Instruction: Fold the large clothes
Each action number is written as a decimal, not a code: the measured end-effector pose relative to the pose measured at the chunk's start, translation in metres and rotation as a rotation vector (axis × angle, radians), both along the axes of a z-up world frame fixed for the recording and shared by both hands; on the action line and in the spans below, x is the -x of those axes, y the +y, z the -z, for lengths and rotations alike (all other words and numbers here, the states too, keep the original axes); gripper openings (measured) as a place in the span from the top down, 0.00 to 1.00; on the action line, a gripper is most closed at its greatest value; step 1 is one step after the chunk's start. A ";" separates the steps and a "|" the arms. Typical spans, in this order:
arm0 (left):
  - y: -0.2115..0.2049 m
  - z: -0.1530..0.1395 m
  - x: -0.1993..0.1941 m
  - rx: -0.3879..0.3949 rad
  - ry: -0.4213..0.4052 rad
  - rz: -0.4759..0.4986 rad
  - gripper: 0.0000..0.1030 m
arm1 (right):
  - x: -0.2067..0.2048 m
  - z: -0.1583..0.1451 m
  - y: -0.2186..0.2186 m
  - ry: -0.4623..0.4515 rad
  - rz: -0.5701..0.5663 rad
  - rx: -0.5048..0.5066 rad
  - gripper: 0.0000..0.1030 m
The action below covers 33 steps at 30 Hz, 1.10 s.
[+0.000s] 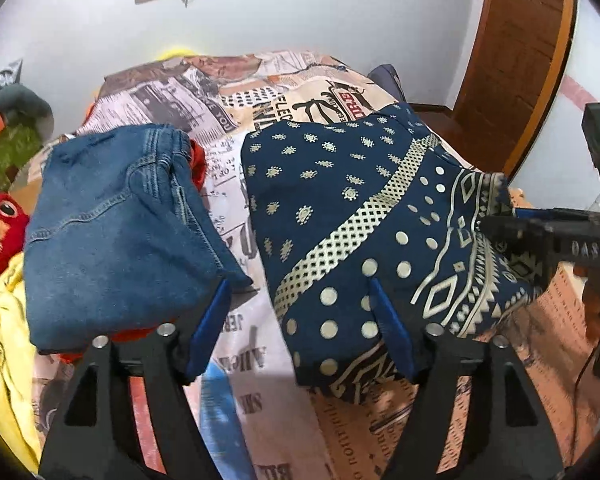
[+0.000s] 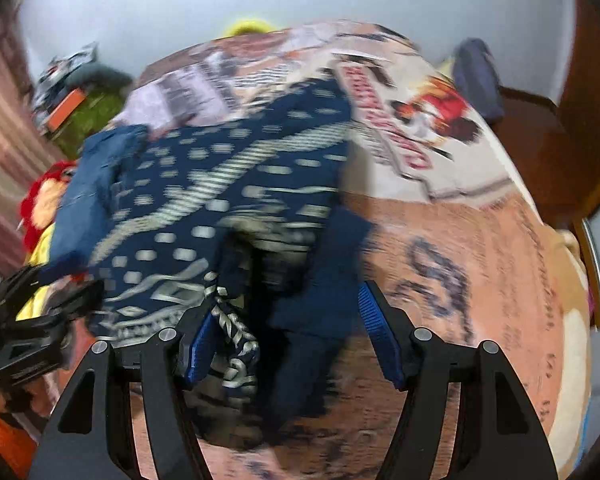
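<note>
A navy garment with a cream pattern (image 1: 352, 216) lies folded on the bed, right of centre in the left wrist view. It also shows blurred in the right wrist view (image 2: 228, 200). My left gripper (image 1: 300, 328) is open just above its near-left edge, one blue pad over the bedspread, the other over the cloth. My right gripper (image 2: 292, 324) is open, with the garment's near edge bunched between its fingers. The right gripper also shows in the left wrist view (image 1: 496, 224) at the garment's right edge.
Folded blue jeans (image 1: 116, 236) lie on an orange item at the left of the newspaper-print bedspread (image 1: 240, 320). A yellow cloth (image 1: 8, 344) and a red plush toy (image 1: 0, 220) lie at far left. A wooden door (image 1: 516, 40) stands at the right.
</note>
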<state>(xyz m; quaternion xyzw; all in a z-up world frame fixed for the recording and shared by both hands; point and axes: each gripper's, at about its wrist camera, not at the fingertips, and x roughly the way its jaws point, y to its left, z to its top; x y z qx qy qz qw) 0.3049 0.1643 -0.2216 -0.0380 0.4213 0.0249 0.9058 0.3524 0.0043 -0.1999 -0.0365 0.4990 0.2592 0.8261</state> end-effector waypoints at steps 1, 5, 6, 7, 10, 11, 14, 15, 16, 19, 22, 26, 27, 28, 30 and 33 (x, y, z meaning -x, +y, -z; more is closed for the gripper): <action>0.000 0.000 0.003 -0.003 -0.002 0.003 0.26 | -0.001 0.003 -0.006 -0.004 0.006 0.005 0.37; 0.004 0.002 0.018 0.026 0.003 -0.012 0.22 | 0.003 0.011 -0.034 -0.020 0.046 0.065 0.32; 0.006 0.004 0.020 0.027 0.006 -0.021 0.22 | 0.006 0.014 -0.039 -0.031 0.074 0.127 0.32; 0.009 0.004 0.023 0.026 0.012 -0.031 0.22 | 0.007 0.015 -0.042 -0.040 0.083 0.167 0.32; 0.012 0.000 0.032 0.003 0.021 -0.050 0.22 | 0.014 0.010 -0.058 -0.042 0.072 0.173 0.32; 0.014 -0.003 0.035 -0.010 0.016 -0.060 0.22 | 0.018 0.004 -0.063 -0.045 0.076 0.158 0.32; 0.019 -0.015 0.038 -0.027 -0.007 -0.080 0.22 | 0.024 -0.015 -0.069 -0.075 0.078 0.119 0.29; 0.022 -0.021 0.038 -0.018 -0.019 -0.085 0.22 | 0.027 -0.024 -0.070 -0.088 0.077 0.097 0.29; 0.023 -0.024 0.038 -0.006 -0.026 -0.088 0.22 | 0.027 -0.029 -0.067 -0.093 0.072 0.076 0.29; 0.031 -0.036 0.029 0.063 -0.038 -0.090 0.22 | 0.029 -0.043 -0.056 -0.094 0.038 0.003 0.29; 0.038 -0.039 0.011 0.180 -0.027 -0.074 0.22 | 0.024 -0.044 -0.036 -0.060 -0.003 -0.071 0.29; 0.048 -0.023 -0.020 0.388 0.049 -0.050 0.22 | 0.010 -0.030 -0.013 0.015 -0.033 -0.134 0.29; 0.049 -0.016 -0.028 0.423 0.070 -0.049 0.22 | 0.004 -0.023 -0.007 0.042 -0.038 -0.143 0.29; 0.051 -0.010 -0.035 0.455 0.090 -0.044 0.22 | 0.001 -0.018 -0.004 0.063 -0.038 -0.149 0.29; 0.053 0.003 -0.049 0.494 0.133 -0.045 0.22 | -0.009 -0.005 0.001 0.116 -0.023 -0.156 0.29; 0.055 0.023 -0.068 0.554 0.182 -0.039 0.20 | -0.025 0.013 0.001 0.181 0.001 -0.147 0.29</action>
